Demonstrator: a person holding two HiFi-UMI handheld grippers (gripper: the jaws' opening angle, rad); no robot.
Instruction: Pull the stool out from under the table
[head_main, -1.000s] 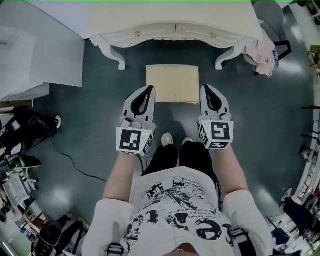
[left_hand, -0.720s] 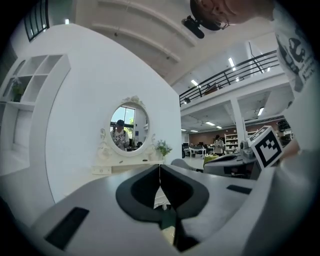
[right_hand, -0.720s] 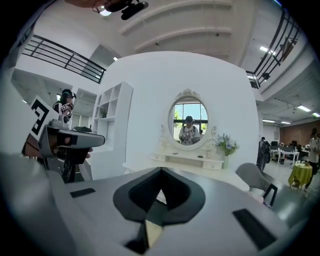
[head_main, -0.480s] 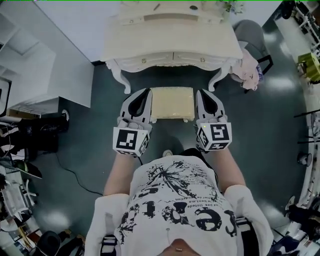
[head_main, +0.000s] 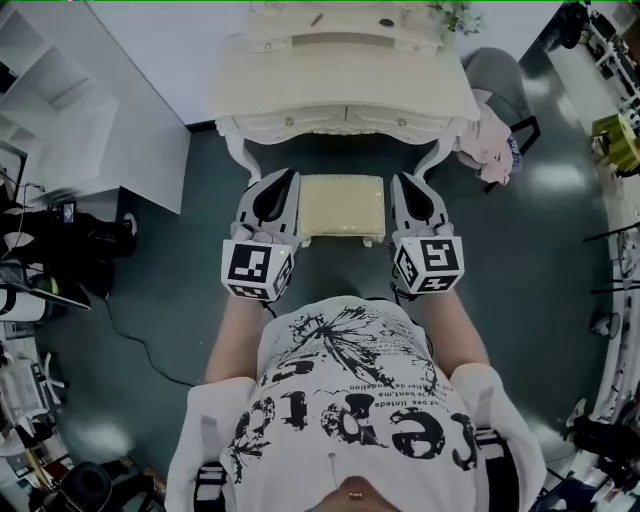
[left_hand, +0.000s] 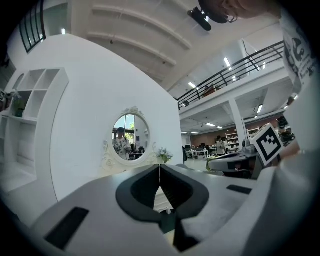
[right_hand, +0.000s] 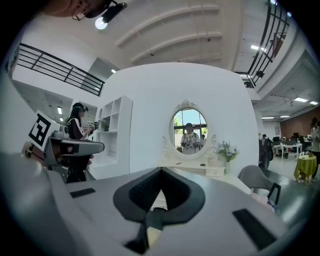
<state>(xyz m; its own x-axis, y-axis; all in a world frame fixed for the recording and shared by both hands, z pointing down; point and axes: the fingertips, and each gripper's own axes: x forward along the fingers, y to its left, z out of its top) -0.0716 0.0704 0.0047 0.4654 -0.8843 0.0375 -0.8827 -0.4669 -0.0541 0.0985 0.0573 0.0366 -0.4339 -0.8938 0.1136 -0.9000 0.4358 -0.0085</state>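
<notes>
The stool, a low one with a cream cushion, stands on the dark floor just in front of the white dressing table. Its far edge is level with the table's curved front legs. My left gripper hovers along the stool's left side and my right gripper along its right side. Both are held above the floor and point at the table. In the left gripper view the left gripper has its jaws pressed together with nothing between them. The right gripper looks the same in its own view.
An oval mirror stands on the dressing table against a white wall. A grey chair draped with cloth stands to the table's right. White shelves are at the left, with a cable and clutter on the floor there.
The grippers have moved forward from in front of the stool to either side of it. More of the table top now shows in the head view. The stool has not moved.
</notes>
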